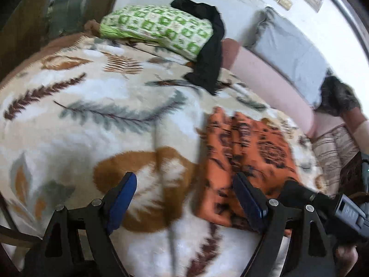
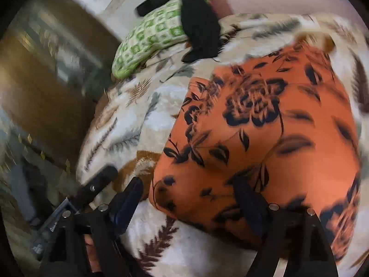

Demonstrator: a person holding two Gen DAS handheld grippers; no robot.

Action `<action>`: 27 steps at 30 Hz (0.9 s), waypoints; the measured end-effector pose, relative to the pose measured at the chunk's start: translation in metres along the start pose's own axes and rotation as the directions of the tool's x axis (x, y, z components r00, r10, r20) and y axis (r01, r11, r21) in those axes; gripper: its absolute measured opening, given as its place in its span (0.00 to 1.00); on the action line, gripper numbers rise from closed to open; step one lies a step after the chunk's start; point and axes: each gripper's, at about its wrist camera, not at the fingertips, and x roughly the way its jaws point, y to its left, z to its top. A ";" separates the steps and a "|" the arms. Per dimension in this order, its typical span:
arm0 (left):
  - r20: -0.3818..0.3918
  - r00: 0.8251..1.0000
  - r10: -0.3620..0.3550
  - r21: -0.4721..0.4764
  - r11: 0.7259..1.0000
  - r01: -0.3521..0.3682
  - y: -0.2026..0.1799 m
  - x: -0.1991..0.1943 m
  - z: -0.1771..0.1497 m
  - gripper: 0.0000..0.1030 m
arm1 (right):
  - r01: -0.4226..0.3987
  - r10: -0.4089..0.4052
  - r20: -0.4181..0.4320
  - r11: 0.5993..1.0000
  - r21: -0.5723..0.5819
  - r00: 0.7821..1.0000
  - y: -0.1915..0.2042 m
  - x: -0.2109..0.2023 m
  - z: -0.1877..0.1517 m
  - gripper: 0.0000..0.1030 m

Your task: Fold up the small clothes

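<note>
Cloth comes first: the orange floral garment [image 2: 265, 124] lies spread on the blanket [image 1: 80, 106], ahead of and partly under the right gripper [image 2: 191, 198], and ahead and to the right of the left gripper [image 1: 184, 191]. Both grippers are spread wide with nothing between their fingers.

We judge the step in hand to be picking up an edge for a fold. We would do well to bring one finger under the near hem, close on a single layer, and lift evenly with both sides so the fabric does not bunch.

The garment looks thin and smooth, with dark printed flowers; the blanket is plush and fuzzy. Further ahead, a black garment [image 1: 207, 53] drapes over a green-checked pillow [image 1: 159, 30].
</note>
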 end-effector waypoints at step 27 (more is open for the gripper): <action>-0.116 0.993 -0.038 0.219 0.974 0.063 -0.083 0.048 -0.027 0.14 | 0.263 -0.277 -0.197 0.960 -0.093 0.941 0.020 0.027 0.117 0.87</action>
